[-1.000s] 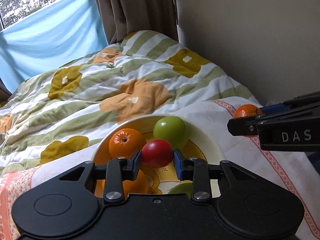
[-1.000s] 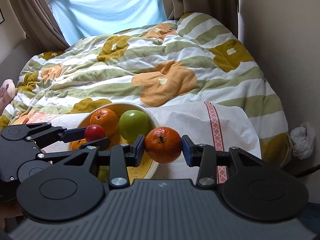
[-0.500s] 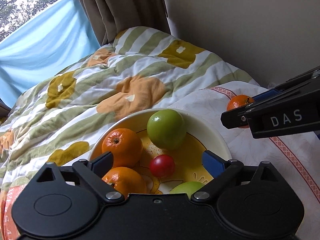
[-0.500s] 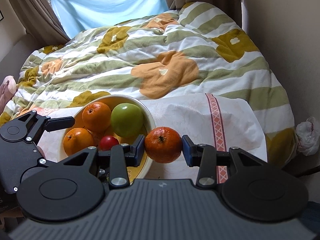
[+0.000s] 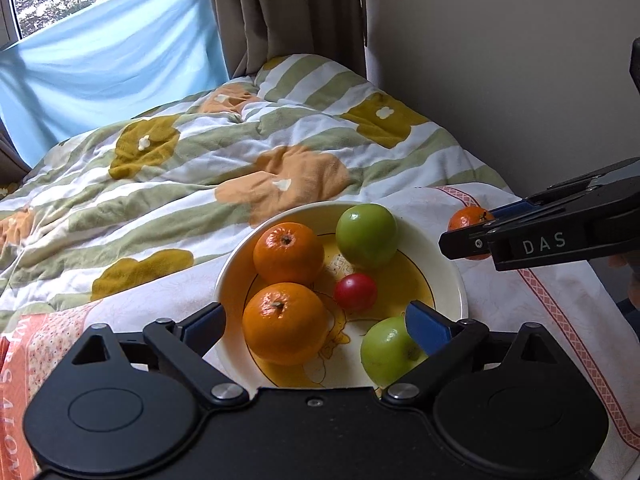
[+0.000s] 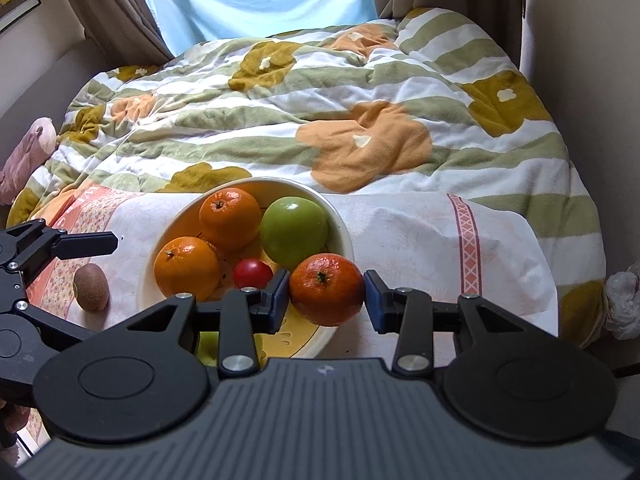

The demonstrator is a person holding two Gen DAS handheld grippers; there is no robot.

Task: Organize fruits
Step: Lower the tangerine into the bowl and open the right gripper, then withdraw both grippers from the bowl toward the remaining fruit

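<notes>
Three oranges [image 6: 229, 218] in all, counting one between gripper pads. Two green apples [image 5: 366, 234]. One small red fruit [image 5: 355, 292], one kiwi [image 6: 91, 286], one bowl [image 5: 456, 280].

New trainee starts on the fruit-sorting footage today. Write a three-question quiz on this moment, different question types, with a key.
1. True or false: the right gripper is clamped on a tangerine.
2. Multiple choice: which fruit lies on the cloth outside the bowl? A) kiwi B) green apple C) small red fruit
3. Fill in: not counting the one held, the bowl holds ___ oranges.

Key
1. True; its jaws press both sides.
2. A; it lies left of the bowl in the right wrist view.
3. Two. The left gripper stands above them, jaws opening and nothing between them.
</notes>
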